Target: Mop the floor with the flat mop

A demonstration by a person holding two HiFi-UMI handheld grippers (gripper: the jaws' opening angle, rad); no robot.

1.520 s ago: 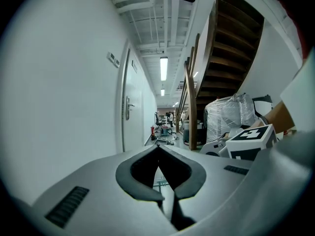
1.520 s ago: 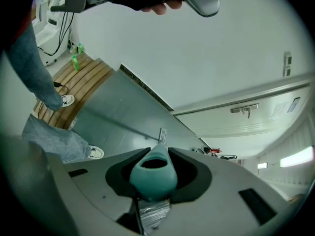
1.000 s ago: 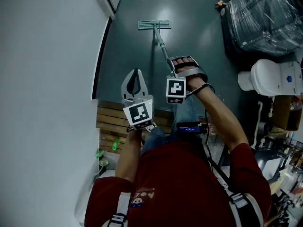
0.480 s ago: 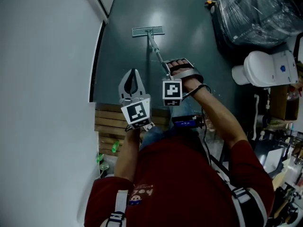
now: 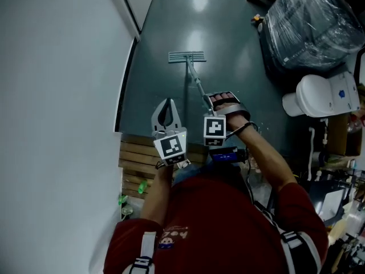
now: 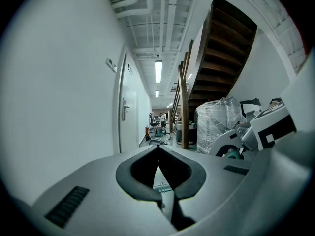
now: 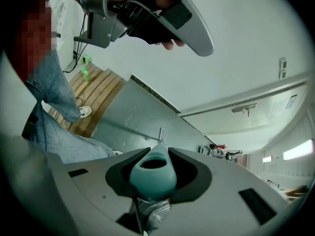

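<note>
Wall (image 5: pixel 57 124) fills the left of the head view, w/ a wood deck (image 5: pixel 140 158) at its foot, lower left. L gripper (image 5: pixel 166 103) hangs mid-frame over the dark floor (image 5: pixel 159 50). In its own view the jaws are together, tips touching, nothing btwn them (image 6: pixel 158 151). It's clear of the mop, just left of the handle.

Mop head (image 5: pixel 187 56) lies flat on the floor, upper centre. Its handle (image 5: pixel 197 81) slants down-right into the R gripper (image 5: pixel 222 100). In the R gripper view the jaws (image 7: pixel 156 154) are clamped on the handle's teal end (image 7: pixel 152 178), which sits squarely btwn the pads. The shaft runs on past the tips to the mop head (image 7: pixel 161 134), small, mid-frame.

Right of frame in the head view: plastic-wrapped bundle (image 5: pixel 313 21) up top, white toilet (image 5: pixel 319 95) below it.
</note>
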